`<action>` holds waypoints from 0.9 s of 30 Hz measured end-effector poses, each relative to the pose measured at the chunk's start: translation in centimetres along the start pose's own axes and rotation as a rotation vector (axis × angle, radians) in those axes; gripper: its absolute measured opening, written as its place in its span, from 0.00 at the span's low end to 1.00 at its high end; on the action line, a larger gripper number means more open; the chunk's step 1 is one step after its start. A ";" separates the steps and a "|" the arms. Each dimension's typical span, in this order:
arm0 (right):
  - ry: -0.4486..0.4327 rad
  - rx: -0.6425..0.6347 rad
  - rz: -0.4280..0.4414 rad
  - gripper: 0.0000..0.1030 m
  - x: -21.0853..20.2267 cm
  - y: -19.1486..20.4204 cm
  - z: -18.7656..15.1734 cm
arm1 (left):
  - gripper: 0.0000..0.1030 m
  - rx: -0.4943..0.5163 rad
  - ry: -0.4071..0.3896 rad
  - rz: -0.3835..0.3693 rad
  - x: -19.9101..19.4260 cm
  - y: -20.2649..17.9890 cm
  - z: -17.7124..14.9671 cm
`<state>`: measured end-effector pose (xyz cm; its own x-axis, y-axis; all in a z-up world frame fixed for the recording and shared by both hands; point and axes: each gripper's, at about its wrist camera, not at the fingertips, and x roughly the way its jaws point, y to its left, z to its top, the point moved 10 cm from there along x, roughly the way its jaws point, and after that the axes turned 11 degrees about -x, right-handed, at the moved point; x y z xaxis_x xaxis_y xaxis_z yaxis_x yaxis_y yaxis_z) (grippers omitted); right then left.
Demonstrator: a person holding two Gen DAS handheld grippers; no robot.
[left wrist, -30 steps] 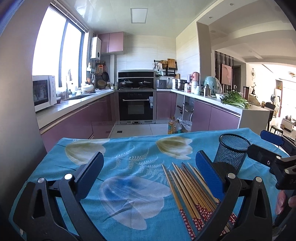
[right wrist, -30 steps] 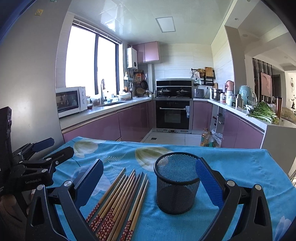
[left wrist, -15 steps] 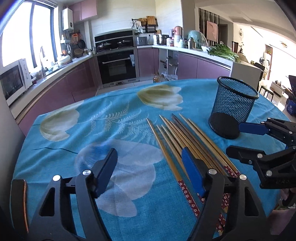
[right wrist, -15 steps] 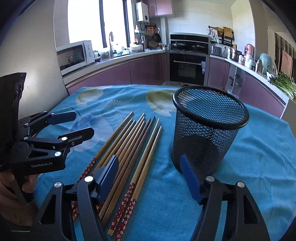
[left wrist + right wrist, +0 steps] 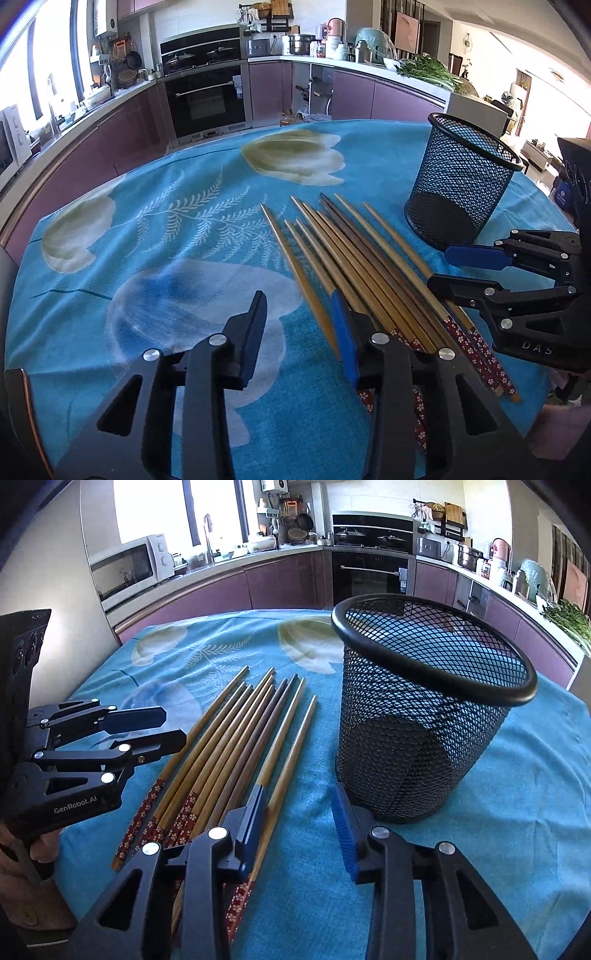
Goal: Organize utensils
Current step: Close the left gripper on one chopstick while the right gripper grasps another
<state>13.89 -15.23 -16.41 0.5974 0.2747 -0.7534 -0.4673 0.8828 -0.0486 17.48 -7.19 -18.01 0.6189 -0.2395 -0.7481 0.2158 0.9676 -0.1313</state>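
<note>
Several wooden chopsticks (image 5: pixel 369 273) with red flowered ends lie fanned side by side on the blue flowered tablecloth (image 5: pixel 166 221). A black mesh cup (image 5: pixel 461 192) stands upright and empty just right of them. My left gripper (image 5: pixel 297 306) hovers low over the left edge of the fan. Its jaws are closing, with the leftmost chopstick between them and no pad pressing on it. My right gripper (image 5: pixel 297 801) is closing too, astride the rightmost chopstick (image 5: pixel 291 746) without gripping it, its right finger by the cup (image 5: pixel 424 716). Each gripper shows in the other's view: right gripper (image 5: pixel 439 267), left gripper (image 5: pixel 173 725).
The tablecloth (image 5: pixel 517 775) covers the whole table, whose far edge faces purple kitchen cabinets and an oven (image 5: pixel 205 99). A microwave (image 5: pixel 125 566) sits on the counter at the left. A person's hand (image 5: pixel 37 849) grips the left tool's handle.
Both grippers have sunk toward the table and tipped downward over the chopsticks. Their jaws have narrowed from wide open to a small gap.
</note>
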 end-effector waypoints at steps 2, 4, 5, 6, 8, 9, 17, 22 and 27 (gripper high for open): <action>0.007 -0.016 -0.012 0.31 0.2 0.2 0.3 | 0.32 -0.005 0.019 -0.019 0.3 -0.1 0.0; 0.010 -0.024 -0.009 0.29 0.4 0.4 0.5 | 0.29 -0.004 0.036 -0.023 0.9 -0.2 -0.1; 0.010 -0.023 -0.006 0.27 0.4 0.4 0.6 | 0.27 -0.004 0.047 -0.027 1.1 -0.3 -0.1; 0.010 -0.023 -0.003 0.26 0.5 0.4 0.6 | 0.27 -0.006 0.054 -0.036 1.3 -0.4 -0.1; 0.011 -0.017 0.002 0.24 0.6 0.5 0.8 | 0.26 -0.004 0.061 -0.037 1.7 -0.5 0.1; 0.010 -0.011 0.007 0.23 0.6 0.5 0.8 | 0.25 -0.003 0.062 -0.037 1.8 -0.5 0.2; -0.006 0.036 0.053 0.06 0.6 0.9 1.0 | 0.11 -0.066 0.059 -0.056 1.7 -0.5 0.5; -0.025 0.046 0.064 0.05 0.0 0.8 1.1 | 0.07 -0.109 0.031 -0.063 0.8 0.1 0.7; -0.069 0.043 0.089 0.05 -1.5 0.9 1.7 | 0.07 -0.122 0.004 -0.090 -0.9 0.4 1.0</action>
<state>13.64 -14.21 -14.19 0.5988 0.3770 -0.7066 -0.4932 0.8687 0.0456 17.78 -6.72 -16.73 0.5984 -0.3255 -0.7321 0.1766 0.9449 -0.2757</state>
